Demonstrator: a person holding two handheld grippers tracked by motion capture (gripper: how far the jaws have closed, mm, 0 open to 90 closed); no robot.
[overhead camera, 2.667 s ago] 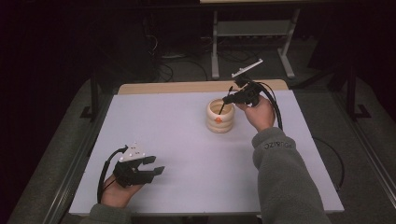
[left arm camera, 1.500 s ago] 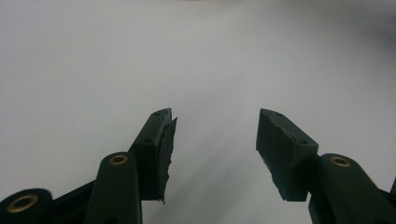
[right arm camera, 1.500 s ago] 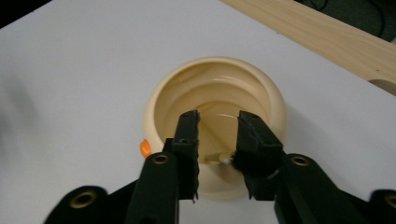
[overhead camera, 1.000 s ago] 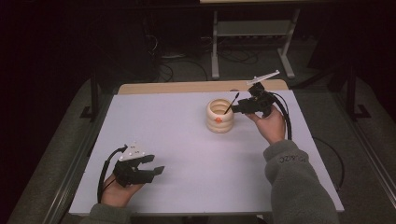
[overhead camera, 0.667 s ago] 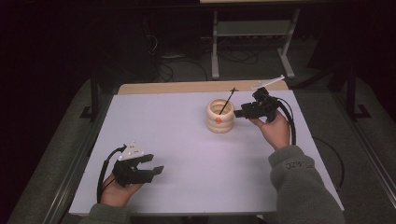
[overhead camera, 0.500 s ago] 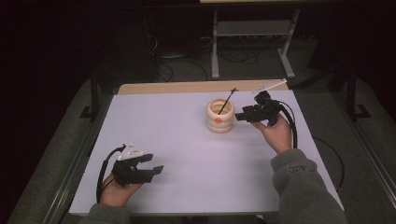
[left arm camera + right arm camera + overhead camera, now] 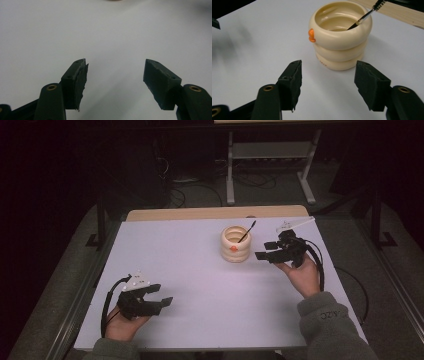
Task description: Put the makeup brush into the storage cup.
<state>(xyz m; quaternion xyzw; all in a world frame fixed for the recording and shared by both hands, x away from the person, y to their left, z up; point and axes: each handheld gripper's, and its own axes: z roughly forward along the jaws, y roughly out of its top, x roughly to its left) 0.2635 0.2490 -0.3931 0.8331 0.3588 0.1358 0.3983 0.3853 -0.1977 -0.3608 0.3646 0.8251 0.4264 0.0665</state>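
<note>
The left claw [image 7: 159, 299] rests low at the near left of the white tabletop [image 7: 190, 270], in the same spot as in the earlier high views. Its jaws have just been opening a little further and stand apart; in the left gripper view [image 7: 113, 82] nothing lies between them but bare white surface.

Toward the far middle of the tabletop stands the cream ribbed cup [image 7: 236, 243], three stacked rings with a small orange mark on its side. A thin dark-handled brush [image 7: 246, 232] now leans inside it, its lower end in the cup and its handle sticking out over the rim toward the far right. In the right gripper view the cup [image 7: 340, 37] is upright, and the end of the brush [image 7: 362, 19] looks to rest against the inner wall, though that end is too small to be sure of.

The right claw [image 7: 264, 256] has changed most. Earlier it was at the cup's rim with the brush; now it sits just right of the cup, drawn back and apart from it. Its jaws have just been opening and stand wide with nothing between them [image 7: 327, 83].

Judging from this, the brush is delivered and let go, and the placing step looks finished.
</note>
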